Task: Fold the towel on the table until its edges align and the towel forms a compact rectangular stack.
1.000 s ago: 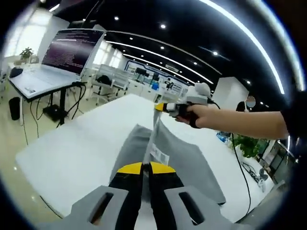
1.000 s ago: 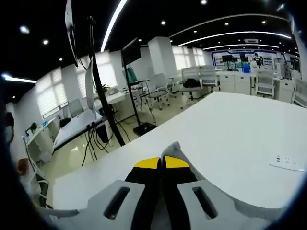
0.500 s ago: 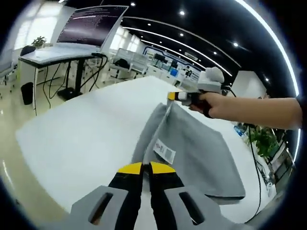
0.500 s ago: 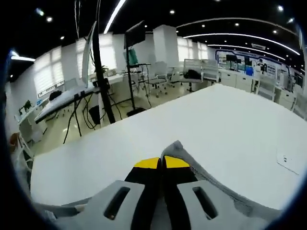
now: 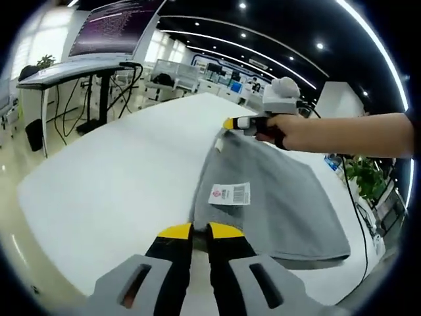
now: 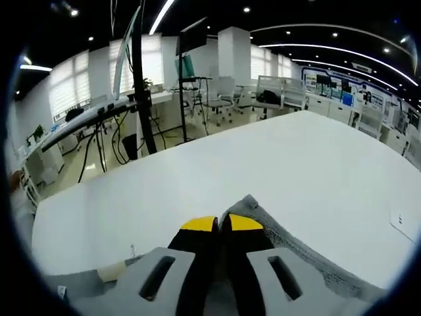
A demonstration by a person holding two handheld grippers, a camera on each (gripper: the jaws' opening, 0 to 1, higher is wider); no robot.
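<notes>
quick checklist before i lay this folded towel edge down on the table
1. Left hand-held gripper shut on the towel edge: ok, its jaws are closed with grey cloth at the tips.
2. Right hand-held gripper shut on the towel's far corner: ok, cloth is pinched between its closed jaws in the right gripper view.
3. Edge between the two grippers straight: ok, no sag along it.
4. Folded layers aligned: cannot tell, the lower layer is mostly covered.
5. White label lying flat on top: ok.
6. Bare table beside the towel for laying it down: ok.
</notes>
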